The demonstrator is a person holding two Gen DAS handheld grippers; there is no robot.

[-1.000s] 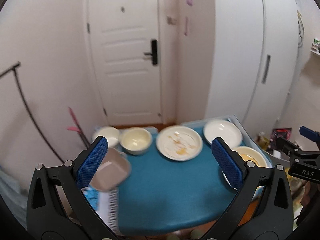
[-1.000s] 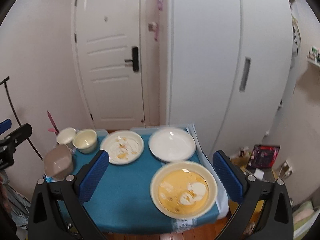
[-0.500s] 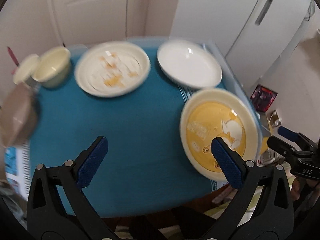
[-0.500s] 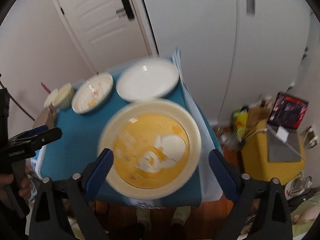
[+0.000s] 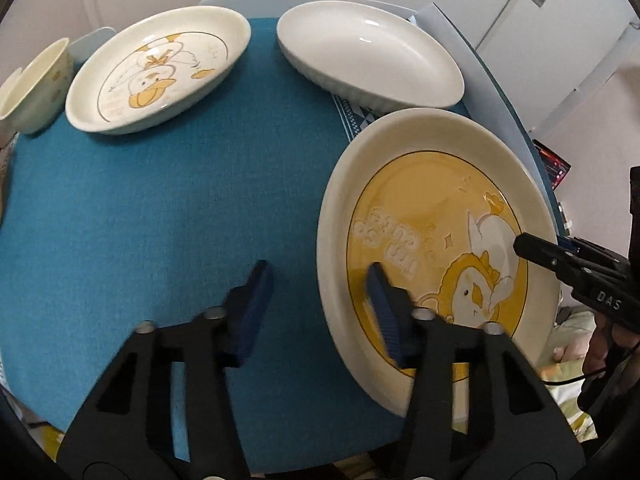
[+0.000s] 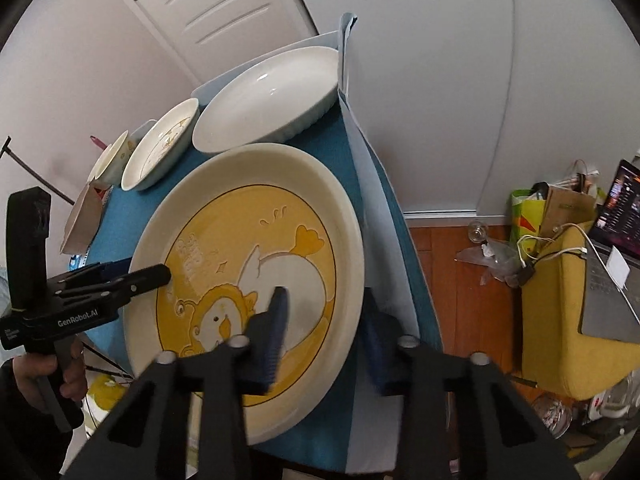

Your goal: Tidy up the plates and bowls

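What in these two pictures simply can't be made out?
- Right wrist view: the right gripper has just been closing over the rim of the big round yellow duck plate. The rim hides whether its pads press yet.
- Left wrist view: the small cream ceramic bowl is cut off by the left edge.
- Right wrist view: the open laptop screen is too small to read and clipped at the right edge.
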